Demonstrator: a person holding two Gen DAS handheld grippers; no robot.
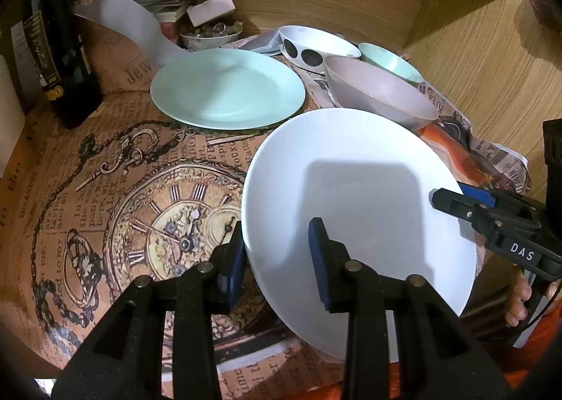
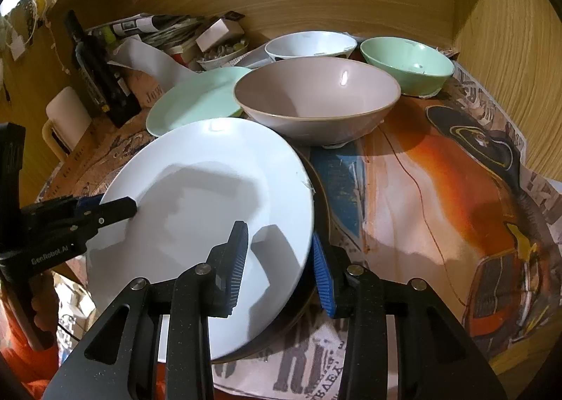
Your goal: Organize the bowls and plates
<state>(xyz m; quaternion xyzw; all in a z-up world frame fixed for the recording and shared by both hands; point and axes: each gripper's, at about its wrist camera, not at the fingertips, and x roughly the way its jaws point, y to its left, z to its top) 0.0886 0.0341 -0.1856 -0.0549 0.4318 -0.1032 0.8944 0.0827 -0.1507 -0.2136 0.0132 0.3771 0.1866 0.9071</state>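
Observation:
A white plate [image 1: 351, 189] [image 2: 210, 168] lies on a dark plate with a brown rim [image 2: 321, 196] at the near table edge. My left gripper [image 1: 278, 224] [image 2: 116, 206] straddles the white plate's left rim, one pad over the plate and one outside it, with a gap showing. My right gripper [image 2: 277, 229] [image 1: 453, 198] straddles the right rim the same way. Neither visibly presses on the plate. Behind are a mint plate [image 1: 228, 87] [image 2: 196, 97], a pink bowl [image 1: 379, 94] [image 2: 316, 101], a green bowl [image 1: 390, 60] [image 2: 407, 62] and a white spotted bowl [image 1: 316, 45] [image 2: 309, 43].
A dark bottle [image 1: 66, 48] [image 2: 102, 83] stands at the back left beside stacked papers and a small dish of stones [image 1: 210, 32]. A white mug [image 2: 66, 118] sits at the left. Wooden walls close the back and right. Printed paper [image 2: 456, 189] covers the table.

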